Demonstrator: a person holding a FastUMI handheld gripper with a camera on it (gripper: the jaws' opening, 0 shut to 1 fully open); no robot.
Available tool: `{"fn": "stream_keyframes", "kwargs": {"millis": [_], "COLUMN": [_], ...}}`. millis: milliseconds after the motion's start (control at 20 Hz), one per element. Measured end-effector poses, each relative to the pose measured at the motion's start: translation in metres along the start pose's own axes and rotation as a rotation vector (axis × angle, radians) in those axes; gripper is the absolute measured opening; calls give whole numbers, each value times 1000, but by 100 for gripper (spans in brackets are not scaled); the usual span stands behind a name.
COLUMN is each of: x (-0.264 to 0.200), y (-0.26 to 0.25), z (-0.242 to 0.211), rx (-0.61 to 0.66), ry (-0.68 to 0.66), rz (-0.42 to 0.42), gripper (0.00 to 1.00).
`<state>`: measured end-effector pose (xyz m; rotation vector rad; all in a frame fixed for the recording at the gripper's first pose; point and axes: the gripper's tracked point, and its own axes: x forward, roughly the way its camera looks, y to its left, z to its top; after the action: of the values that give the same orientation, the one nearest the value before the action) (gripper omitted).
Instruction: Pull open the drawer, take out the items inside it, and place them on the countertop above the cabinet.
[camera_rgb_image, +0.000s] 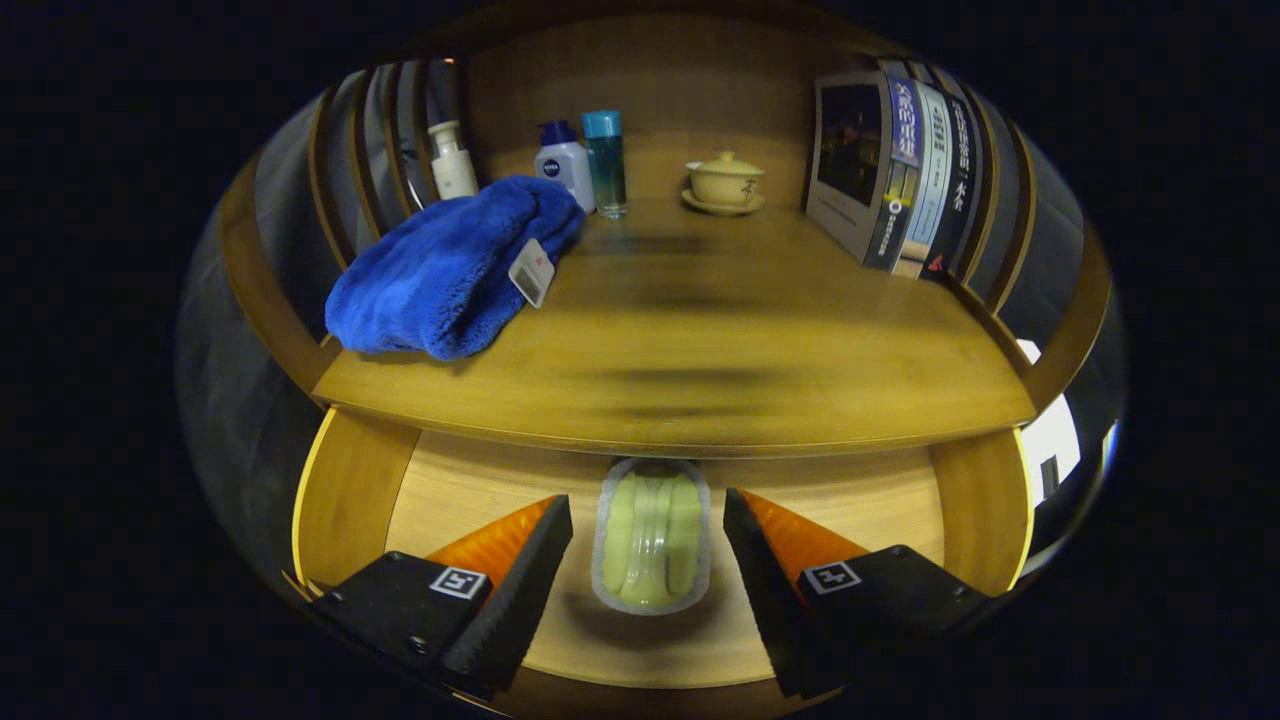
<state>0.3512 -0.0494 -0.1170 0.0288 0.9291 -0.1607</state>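
The drawer (440, 490) is pulled open below the countertop (700, 330), and the gripper (648, 545) hangs over it with its 2 fingers spread wide, holding nothing. Lying on the drawer's wooden floor is 1 small sealed packet (652, 535) with a pale, yellowish-green content and a clear crimped border. The packet sits between the fingers, roughly centred in the gap, with bare wood showing on each side of it, so neither finger touches it. Its far end reaches toward the front edge of the countertop, which overhangs the back part of the drawer.

On the countertop above, a blue fluffy towel (450, 270) lies bunched toward the left side, a white tag (532, 270) hanging off its right edge. Behind the towel stand 3 containers: a cream pump bottle (452, 160) near the left slats, a white bottle with a dark blue cap (563, 160) just beside the towel's top, and a tall clear blue bottle (605, 165) touching or nearly touching the white one. Further right, well apart from them, a yellowish lidded teacup (725, 180) rests on its saucer (722, 205). A row of books (900, 170) stands upright against the right side of the countertop.
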Motion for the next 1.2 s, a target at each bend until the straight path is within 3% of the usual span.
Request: {"fn": "stream_keyframes", "kwargs": {"millis": [250,400,500,600,650,700,800,900,1200], "x": [9,13,17,19,19,20,18,11,-32], "y": [1,2,2,5,6,7,-5,-5,16], "z": [-11,-18,-21,-23,-24,-25,-19,-15,-18], "rx": [15,23,29,32,34,36,31,13,2], "ry": [81,128,146,162,172,178,131,110,111], "rz": [6,22,16,22,30,39,-7,-17,87], "gripper": [72,70,63,53,40,33,26,24,24]}}
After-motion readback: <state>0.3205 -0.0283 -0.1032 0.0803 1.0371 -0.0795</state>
